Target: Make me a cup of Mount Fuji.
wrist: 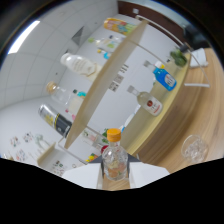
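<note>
Clear plastic bottle, orange cap, amber contents low inside: clamped upright in the tool, pale fingers pressing both sides. Wooden table: clear glass at 3 o'clock of the bottle. Pale shelf at 12 o'clock: blue bottle, red-labelled bottle.

My gripper showed only its 2 fingers, low in the gripper view. Both were pale, approx. white, w/ broad flat faces that narrowed toward the tips like wedges. L and R looked like a matched pair, same shape and colour. Near each tip sat a small darker bit, grey-ish, approx. triangular. The rest of the body was hidden in black.
</note>
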A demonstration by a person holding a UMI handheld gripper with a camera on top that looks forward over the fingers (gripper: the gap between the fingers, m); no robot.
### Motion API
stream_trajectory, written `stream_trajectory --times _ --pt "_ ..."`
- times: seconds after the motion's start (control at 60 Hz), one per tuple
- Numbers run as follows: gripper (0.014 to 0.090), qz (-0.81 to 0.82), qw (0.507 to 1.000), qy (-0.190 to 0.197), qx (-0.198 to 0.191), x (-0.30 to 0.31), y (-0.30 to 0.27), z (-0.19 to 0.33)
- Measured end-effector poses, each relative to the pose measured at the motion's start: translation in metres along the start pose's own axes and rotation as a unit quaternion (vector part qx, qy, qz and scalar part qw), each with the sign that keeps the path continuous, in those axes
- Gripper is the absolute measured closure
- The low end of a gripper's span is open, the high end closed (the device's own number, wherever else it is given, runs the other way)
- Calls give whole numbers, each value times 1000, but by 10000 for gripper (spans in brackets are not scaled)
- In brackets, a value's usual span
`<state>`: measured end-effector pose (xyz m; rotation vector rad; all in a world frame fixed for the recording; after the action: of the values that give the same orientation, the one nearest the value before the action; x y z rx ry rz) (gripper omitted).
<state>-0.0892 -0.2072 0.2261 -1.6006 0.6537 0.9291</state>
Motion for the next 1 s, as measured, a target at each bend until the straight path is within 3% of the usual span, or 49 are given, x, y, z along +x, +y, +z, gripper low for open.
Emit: stream_trajectory --times 0.133,0.317,0.433,0.667,1.0 --pt "693 -237 971 32 -27 -8 44 13" --pt "695 -399 906 96 -102 48 126 35" --pt "694 -419 889 122 -140 76 162 40" --pt "692 -444 864 155 -179 109 195 46" --pt "682 -418 867 168 -214 119 208 43"
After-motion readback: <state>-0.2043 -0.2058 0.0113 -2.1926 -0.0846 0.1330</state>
